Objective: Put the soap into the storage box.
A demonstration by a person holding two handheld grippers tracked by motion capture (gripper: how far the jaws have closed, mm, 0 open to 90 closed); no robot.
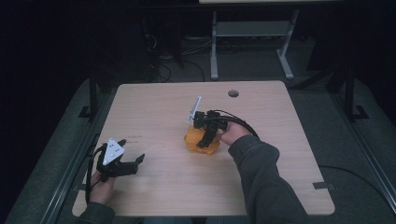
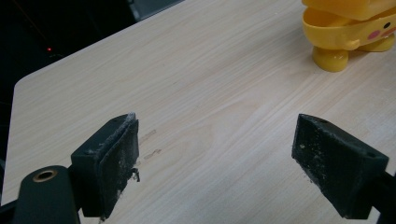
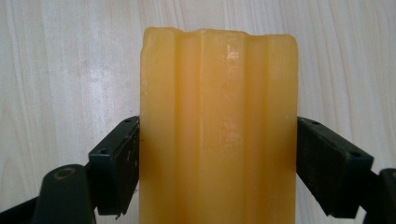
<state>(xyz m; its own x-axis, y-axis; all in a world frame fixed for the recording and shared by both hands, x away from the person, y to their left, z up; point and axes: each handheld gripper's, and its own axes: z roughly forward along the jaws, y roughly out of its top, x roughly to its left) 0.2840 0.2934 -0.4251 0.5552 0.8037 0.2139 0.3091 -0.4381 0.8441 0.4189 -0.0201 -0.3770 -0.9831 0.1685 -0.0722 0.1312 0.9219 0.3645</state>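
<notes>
1. Yellow toy [image 1: 201,142]: a duck-faced plastic piece with stubby feet, standing near the middle of the table [image 1: 154,102]. In the left gripper view [image 2: 348,32] it shows stacked parts, pink cheek, foot on the wood.
2. Right gripper [image 1: 205,135]: I have it down over the toy; its own view shows both jaws pressed against the ribbed yellow sides [image 3: 218,130], clamped on it.
3. Left gripper [image 1: 133,163]: near left of the table, well apart from the toy, jaws spread wide, holding nothing.
4. Progress, as I judge it: grasp made; lifting or separating the toy's parts remains. Whether it has left the table, I cannot tell.
</notes>
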